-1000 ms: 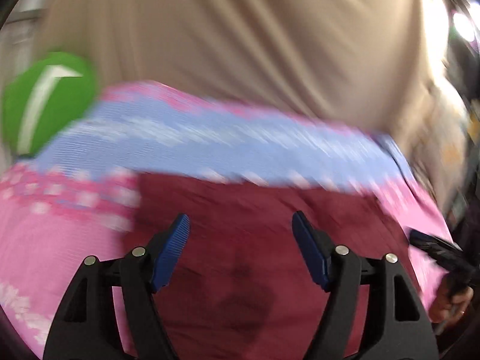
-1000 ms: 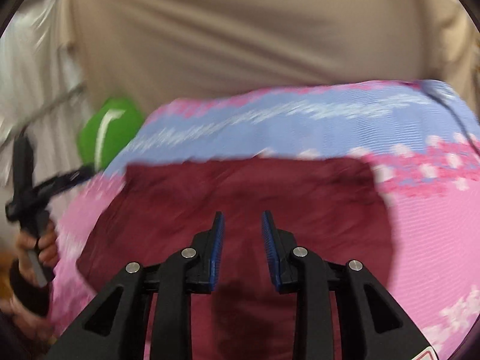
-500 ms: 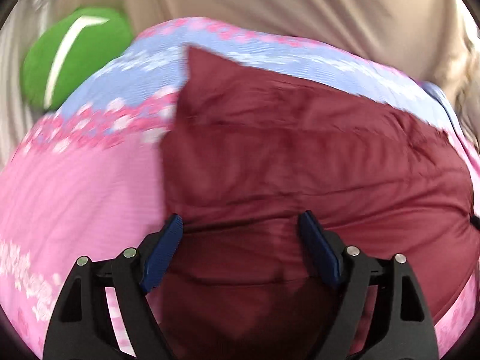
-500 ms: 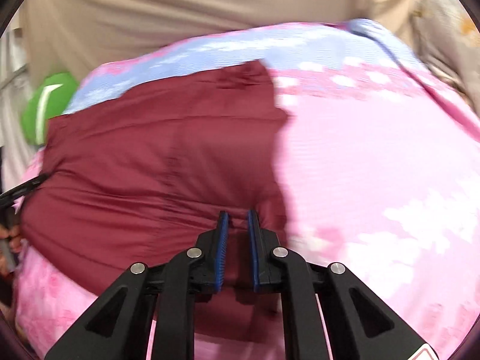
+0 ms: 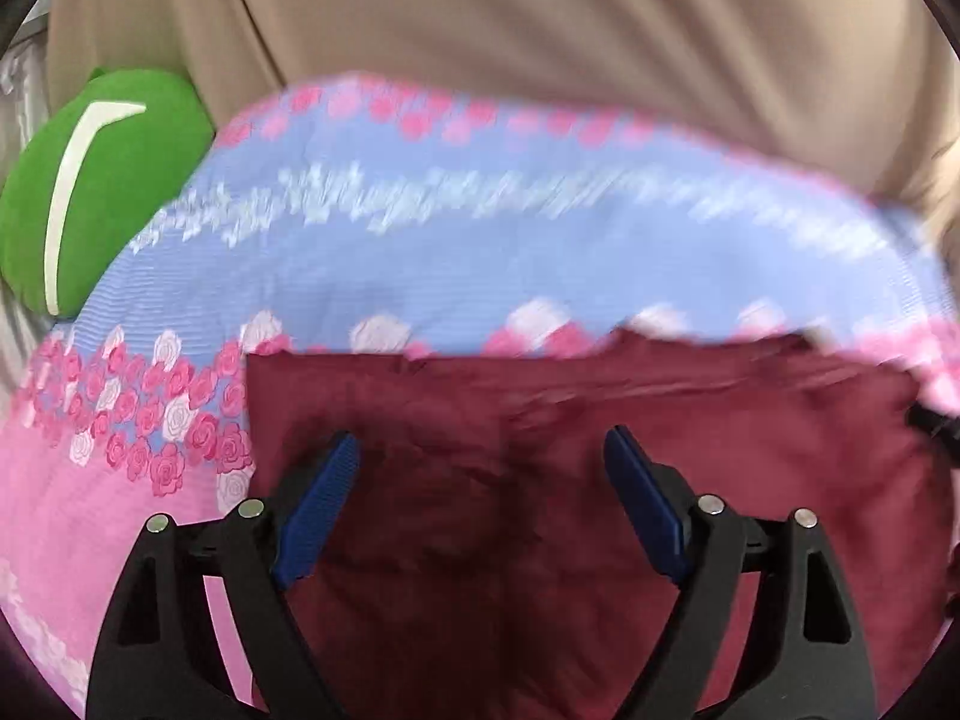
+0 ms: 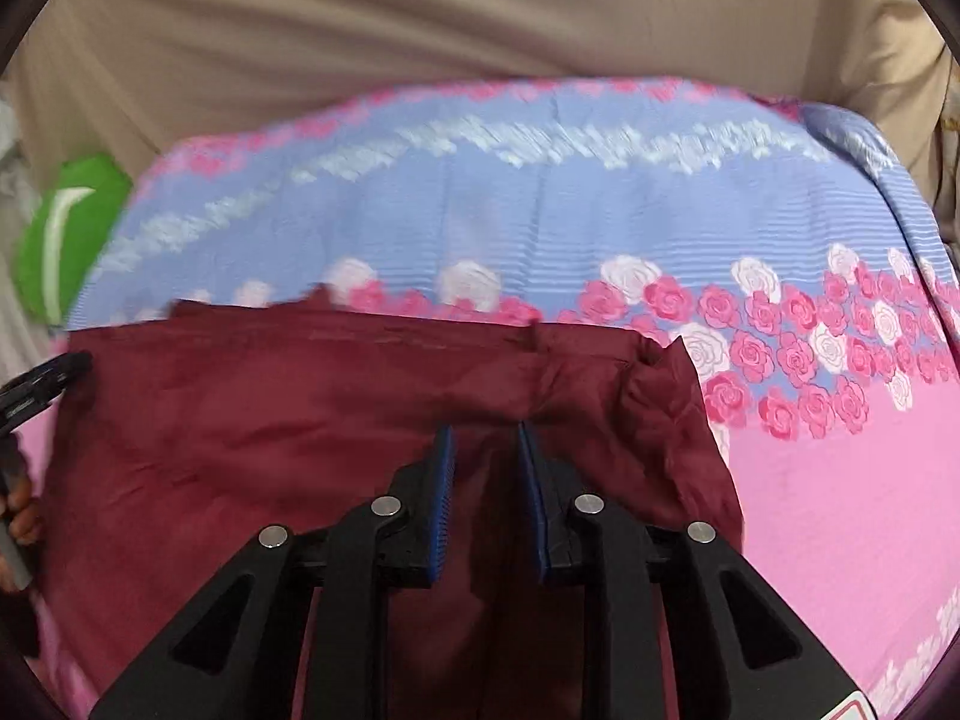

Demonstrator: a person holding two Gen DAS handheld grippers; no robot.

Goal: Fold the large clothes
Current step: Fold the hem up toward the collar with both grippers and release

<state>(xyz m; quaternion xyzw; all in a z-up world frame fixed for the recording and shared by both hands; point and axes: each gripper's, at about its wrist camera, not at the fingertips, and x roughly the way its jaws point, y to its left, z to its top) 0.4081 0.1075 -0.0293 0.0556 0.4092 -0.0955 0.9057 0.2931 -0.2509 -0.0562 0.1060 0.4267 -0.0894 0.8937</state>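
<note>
Both grippers [image 5: 480, 468] [image 6: 483, 468] over maroon garment [image 6: 300, 420]

Maroon garment [image 6: 312, 420], wrinkled, folded into rectangle, lying flat on floral bedsheet [image 6: 840, 510].

Rose-print bedsheet [image 6: 840, 510]; beige curtain [image 6: 480, 18] behind; green cushion [image 5: 90, 198].

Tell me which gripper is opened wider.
The left gripper: its blue pads stand far apart over the maroon garment. The right gripper shows only a narrow gap between its pads.
</note>
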